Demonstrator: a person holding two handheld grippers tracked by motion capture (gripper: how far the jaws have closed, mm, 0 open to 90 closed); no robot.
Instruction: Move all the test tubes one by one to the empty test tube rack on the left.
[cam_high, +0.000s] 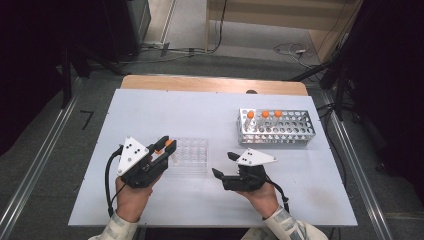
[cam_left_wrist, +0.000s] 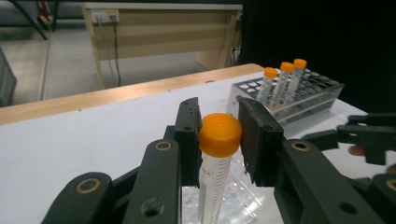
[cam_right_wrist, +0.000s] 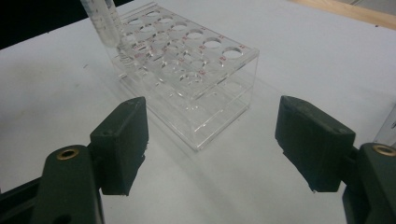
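The left gripper (cam_left_wrist: 219, 140) has its two black jaws clamped on the orange cap of a clear plastic tube (cam_left_wrist: 215, 182), one pad on each side of the cap, so the tube hangs upright between them with its printed scale facing the camera. The lower end of the tube sits at a corner of the clear plastic rack (cam_right_wrist: 187, 74), which stands on the white table (cam_high: 150, 110); in the right gripper view the tube leans slightly as it meets the rack's near corner, and whether its tip is inside a hole or just above one I cannot tell. In the high view the left gripper (cam_high: 167, 146) is at the left edge of that clear rack (cam_high: 190, 156), with the orange cap just showing between the jaws. The right gripper (cam_right_wrist: 212, 144) has its jaws standing wide apart with nothing between them, pointed at the clear rack from close by; in the high view it (cam_high: 225, 165) rests low over the table just to the right of that rack. Further back on the right side of the table stands a metal rack (cam_high: 280, 127) with three more orange-capped tubes (cam_high: 264, 118) upright in a row along its back left corner.
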